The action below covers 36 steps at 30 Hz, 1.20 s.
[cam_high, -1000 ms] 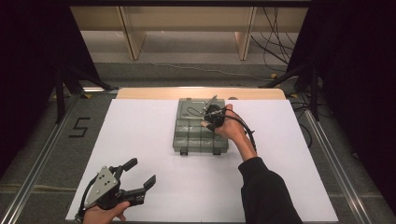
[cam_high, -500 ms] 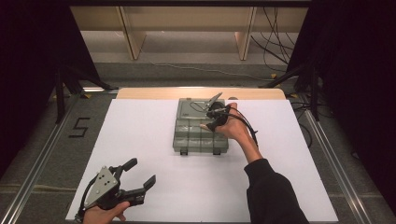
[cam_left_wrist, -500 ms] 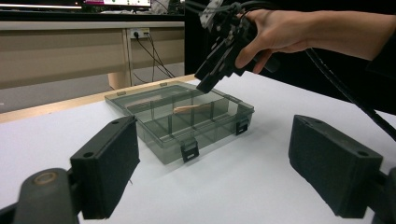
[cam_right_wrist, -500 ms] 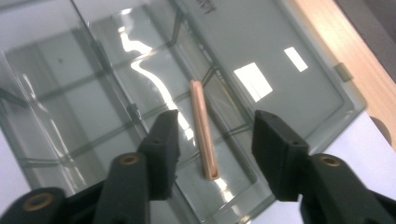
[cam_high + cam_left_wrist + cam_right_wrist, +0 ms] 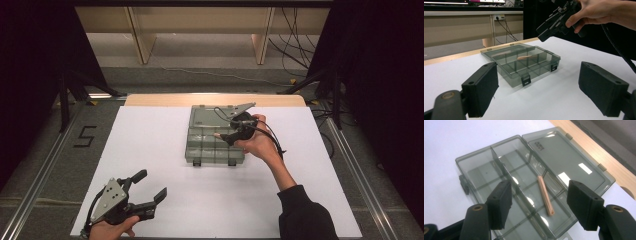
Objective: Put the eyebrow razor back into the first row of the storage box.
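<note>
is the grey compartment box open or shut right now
Open. The box's lid lies flat behind it, and a pink stick lies uncovered in one compartment.

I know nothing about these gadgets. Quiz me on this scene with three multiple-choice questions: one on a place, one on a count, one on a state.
1. Where does the stick lie?
A. in a compartment of the box
B. on the bare table
C. between the left gripper's pads

2. How many latches show on the box's front?
A. one
B. two
C. four

3. How is the right gripper?
A. shut on the stick
B. open, above the box
C. resting on the table

Answers: 1 A, dividers surround the stick; 2 B, two dark clips on the front wall; 3 B, its jaws have just been opening, with nothing between the pads.
</note>
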Each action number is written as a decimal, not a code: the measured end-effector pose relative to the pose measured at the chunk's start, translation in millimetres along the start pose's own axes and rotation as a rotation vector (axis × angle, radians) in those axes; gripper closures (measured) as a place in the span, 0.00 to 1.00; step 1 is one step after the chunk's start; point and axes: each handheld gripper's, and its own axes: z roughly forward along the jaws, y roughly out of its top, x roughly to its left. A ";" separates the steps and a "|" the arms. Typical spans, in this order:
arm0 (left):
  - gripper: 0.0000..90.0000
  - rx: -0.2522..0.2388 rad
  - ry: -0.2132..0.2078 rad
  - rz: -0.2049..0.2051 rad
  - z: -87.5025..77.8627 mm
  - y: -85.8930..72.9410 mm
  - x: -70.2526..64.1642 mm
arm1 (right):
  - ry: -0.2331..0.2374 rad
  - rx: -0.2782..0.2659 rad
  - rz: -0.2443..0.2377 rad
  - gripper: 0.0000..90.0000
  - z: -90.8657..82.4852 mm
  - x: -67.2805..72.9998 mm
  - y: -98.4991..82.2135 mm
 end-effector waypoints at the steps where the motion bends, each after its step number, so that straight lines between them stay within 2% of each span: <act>1: 0.18 -0.010 -0.007 -0.002 0.8 -0.3 0.3 | -0.003 -0.009 0.007 0.41 -1.5 0.9 -1.3; 6: 0.18 -0.008 -0.005 -0.002 0.6 -0.3 0.2 | -0.009 -0.039 0.027 0.39 -8.3 5.3 -7.9; 9: 0.18 -0.005 -0.002 -0.001 0.3 0.0 -0.1 | 0.000 -0.052 0.039 0.37 -11.1 8.8 -10.6; 10: 0.18 0.000 -0.001 0.003 -0.4 0.4 -0.3 | 0.014 -0.037 0.032 0.37 -13.5 8.9 -10.8; 11: 0.18 -0.002 -0.002 0.003 -0.4 0.4 -0.4 | 0.008 -0.061 0.036 0.37 -13.5 11.2 -12.1; 13: 0.18 -0.004 -0.002 0.002 -0.6 0.5 -0.4 | 0.028 -0.053 0.031 0.37 -17.3 13.1 -13.6; 18: 0.18 -0.005 -0.002 0.002 -0.7 0.7 -0.7 | 0.008 -0.069 0.035 0.37 -21.0 15.4 -18.8; 19: 0.18 -0.006 -0.002 0.002 -0.8 0.8 -0.9 | 0.015 -0.056 0.042 0.37 -22.9 15.3 -19.8; 22: 0.18 -0.007 -0.001 -0.001 -1.1 0.9 -1.2 | 0.010 -0.071 0.036 0.36 -26.1 16.0 -24.8; 29: 0.18 -0.008 -0.001 -0.003 -1.2 1.1 -1.7 | -0.001 -0.085 0.050 0.36 -33.2 17.4 -34.8; 30: 0.18 -0.009 -0.001 -0.003 -1.2 1.1 -1.8 | 0.007 -0.092 0.063 0.36 -35.8 18.1 -37.8; 34: 0.18 -0.009 -0.003 -0.002 -1.1 1.1 -1.9 | 0.008 -0.107 0.051 0.36 -38.3 17.6 -41.7; 35: 0.18 -0.009 -0.003 -0.002 -1.1 1.1 -2.0 | 0.007 -0.100 0.077 0.35 -40.6 19.0 -42.7; 36: 0.18 -0.009 -0.003 -0.002 -1.1 1.0 -1.9 | 0.010 -0.102 0.078 0.35 -41.8 19.0 -44.0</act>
